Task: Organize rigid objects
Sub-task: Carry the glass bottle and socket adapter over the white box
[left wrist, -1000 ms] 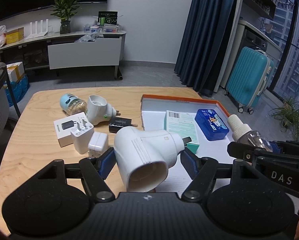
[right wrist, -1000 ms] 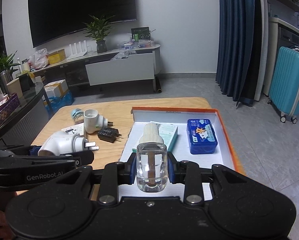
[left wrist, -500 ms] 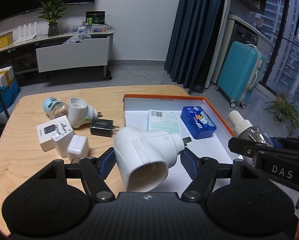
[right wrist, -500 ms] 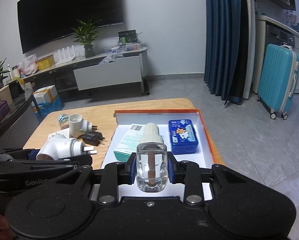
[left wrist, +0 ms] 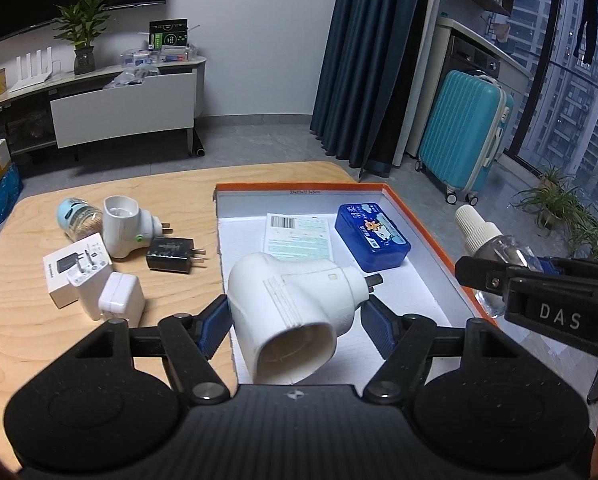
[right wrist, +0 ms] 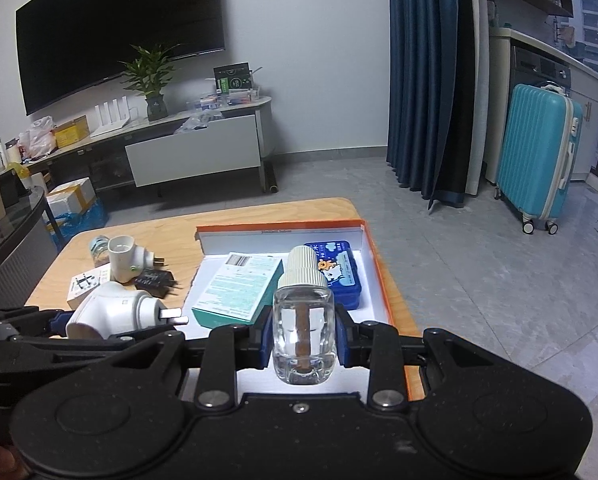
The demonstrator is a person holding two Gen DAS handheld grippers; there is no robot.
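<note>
My left gripper (left wrist: 297, 322) is shut on a white plug-in heater (left wrist: 295, 312), its prongs pointing away, held above the near left part of the orange-rimmed box lid (left wrist: 431, 236). My right gripper (right wrist: 303, 338) is shut on a clear refill bottle (right wrist: 303, 328) with a white ribbed cap, held over the lid's near edge (right wrist: 387, 280). The same bottle (left wrist: 495, 248) shows at the right in the left wrist view. In the lid lie a teal carton (right wrist: 239, 288) and a blue tin (left wrist: 373, 236).
On the wooden table (left wrist: 27, 344) left of the lid lie a second white heater (left wrist: 125, 228), a black charger (left wrist: 171, 254), two white chargers (left wrist: 115, 298), a white box (left wrist: 65, 270) and a small jar (left wrist: 77, 218). A teal suitcase (right wrist: 539, 160) stands beyond.
Both grippers, holding their objects, have shifted right across the table, so the lid now lies more directly under them. Neither grip has changed.
</note>
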